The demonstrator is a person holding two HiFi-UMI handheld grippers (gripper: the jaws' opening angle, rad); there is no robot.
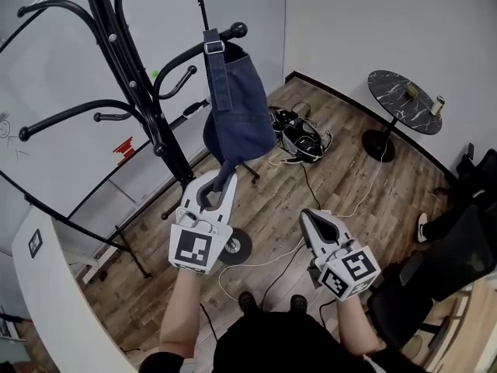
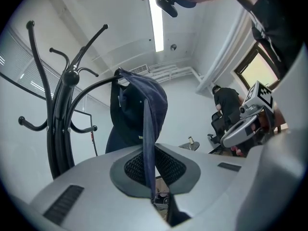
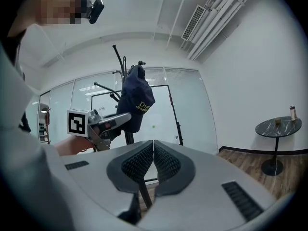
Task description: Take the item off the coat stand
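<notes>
A dark blue cap point(image 1: 237, 99) hangs by its back strap from a hook of the black coat stand point(image 1: 132, 76). My left gripper point(image 1: 220, 179) is raised under it, shut on the cap's lower edge. In the left gripper view a thin fold of the cap point(image 2: 137, 109) runs down between the closed jaws of the left gripper point(image 2: 150, 160), and the coat stand point(image 2: 60, 124) rises at the left. My right gripper point(image 1: 311, 220) is held lower and to the right, shut with nothing in it. The right gripper view shows the cap point(image 3: 135, 100) ahead, beyond the right gripper point(image 3: 153, 150).
A small round dark table point(image 1: 404, 99) with two small items stands at the far right by the wall. Cables and a device point(image 1: 299, 134) lie on the wood floor behind the stand. A black chair point(image 1: 458, 239) is at the right. A round base point(image 1: 234, 245) sits near my feet.
</notes>
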